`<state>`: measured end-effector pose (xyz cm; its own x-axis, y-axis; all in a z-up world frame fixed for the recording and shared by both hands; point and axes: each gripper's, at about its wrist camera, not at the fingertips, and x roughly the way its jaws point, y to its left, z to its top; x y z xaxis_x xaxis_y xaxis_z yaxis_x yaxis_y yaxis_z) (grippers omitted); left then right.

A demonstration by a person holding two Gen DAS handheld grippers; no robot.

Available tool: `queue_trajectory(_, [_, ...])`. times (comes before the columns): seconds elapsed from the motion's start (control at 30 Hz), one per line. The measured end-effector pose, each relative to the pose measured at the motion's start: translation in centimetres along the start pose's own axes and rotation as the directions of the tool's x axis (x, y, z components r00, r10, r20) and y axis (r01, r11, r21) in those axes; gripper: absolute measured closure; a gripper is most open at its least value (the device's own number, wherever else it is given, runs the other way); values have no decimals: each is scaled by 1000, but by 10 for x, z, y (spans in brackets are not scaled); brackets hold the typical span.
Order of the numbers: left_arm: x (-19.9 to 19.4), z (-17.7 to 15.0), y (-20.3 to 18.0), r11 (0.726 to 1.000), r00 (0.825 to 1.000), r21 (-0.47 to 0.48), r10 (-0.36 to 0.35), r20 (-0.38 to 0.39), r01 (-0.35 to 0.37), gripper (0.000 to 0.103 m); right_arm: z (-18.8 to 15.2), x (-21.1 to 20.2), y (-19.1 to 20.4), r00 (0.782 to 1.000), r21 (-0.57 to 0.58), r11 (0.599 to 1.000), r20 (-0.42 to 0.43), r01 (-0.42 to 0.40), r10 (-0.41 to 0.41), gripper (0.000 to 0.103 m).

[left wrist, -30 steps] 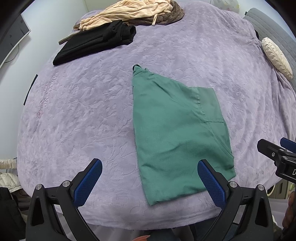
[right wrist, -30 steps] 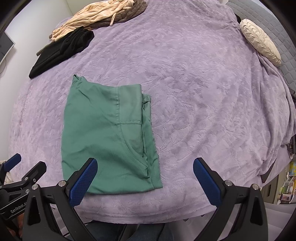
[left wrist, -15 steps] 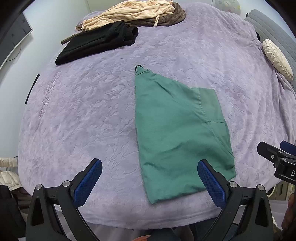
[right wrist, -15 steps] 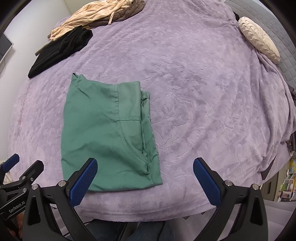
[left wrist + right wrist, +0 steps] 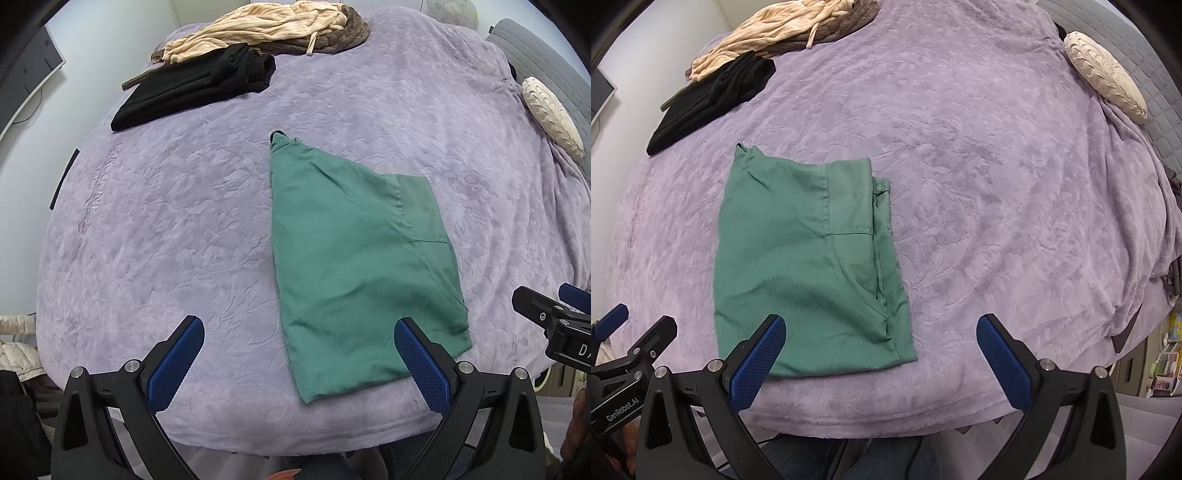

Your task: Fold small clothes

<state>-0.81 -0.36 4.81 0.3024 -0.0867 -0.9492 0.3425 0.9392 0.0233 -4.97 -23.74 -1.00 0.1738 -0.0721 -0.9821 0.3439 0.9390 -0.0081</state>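
Almost nothing moved since the earlier frames: both views shifted only a little, and the green garment (image 5: 354, 266) lies in the same place, so both claws seem to wait w/o touching it. Going left to right: the left gripper (image 5: 299, 358) hangs over the near edge of the purple blanket (image 5: 177, 229), jaws spread wide, nothing between them; its right pad is just over the garment's near part. Next is the green garment (image 5: 809, 266), already folded lengthwise, flat on the bed centre, near the front edge. Its long axis runs from near to far; the narrow end w/ a small loop points away, toward the black clothes (image 5: 195, 88) and beige clothes (image 5: 258, 29); the wide hem end points toward the person. Then the right gripper (image 5: 881, 354), also wide open and empty, its left pad over the garment's near corner. Risk, I think: the fabric is thin and layered, so a pinch may catch only the top layer and the fold opens; also the plush blanket can be grabbed together w/ the cloth. If the two claws lift unevenly, the next fold goes crooked.
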Motion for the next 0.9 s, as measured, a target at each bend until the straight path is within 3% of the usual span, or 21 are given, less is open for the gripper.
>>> queue_trajectory(0.7, [-1, -1, -2, 1000, 1000, 6, 7, 3, -7, 0, -2, 0, -2, 1000, -3, 1000, -2, -1, 1, 0])
queue_trajectory(0.9, [-9, -2, 1, 1000, 999, -2, -17, 43, 17, 0, -6, 1, 1, 1000, 2, 1000, -7, -1, 1, 0])
